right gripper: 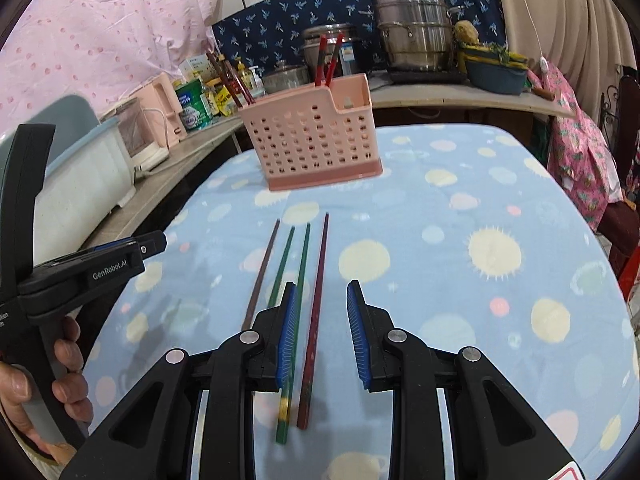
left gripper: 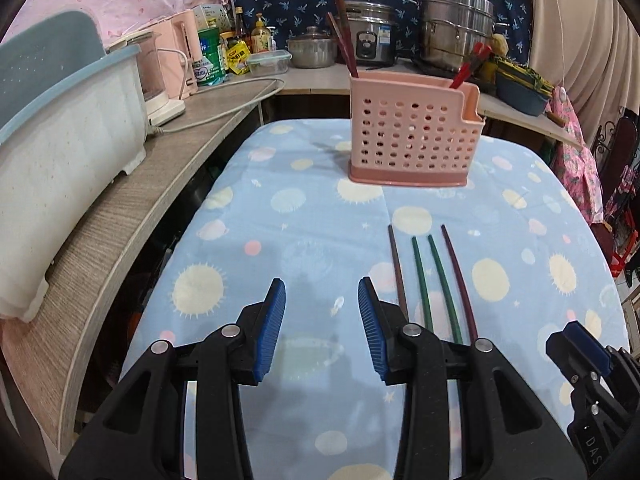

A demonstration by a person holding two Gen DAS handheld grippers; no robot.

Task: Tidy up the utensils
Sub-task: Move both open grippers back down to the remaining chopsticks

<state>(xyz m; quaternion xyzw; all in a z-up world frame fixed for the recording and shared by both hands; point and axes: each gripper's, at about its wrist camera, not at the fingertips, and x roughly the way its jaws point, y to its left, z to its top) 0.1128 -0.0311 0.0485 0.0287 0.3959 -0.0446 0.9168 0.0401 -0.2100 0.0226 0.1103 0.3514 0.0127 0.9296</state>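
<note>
A pink perforated utensil holder stands at the far end of the table, with brown chopsticks in one compartment and red chopsticks in another. Several chopsticks lie side by side on the cloth: a brown one, two green ones, a dark red one; the left wrist view shows them too. My left gripper is open and empty, left of them. My right gripper is open above the dark red chopstick, holding nothing.
The table has a blue cloth with sun and planet prints. A grey counter on the left carries a dish rack, appliances and bottles. Pots and a rice cooker stand on the back counter.
</note>
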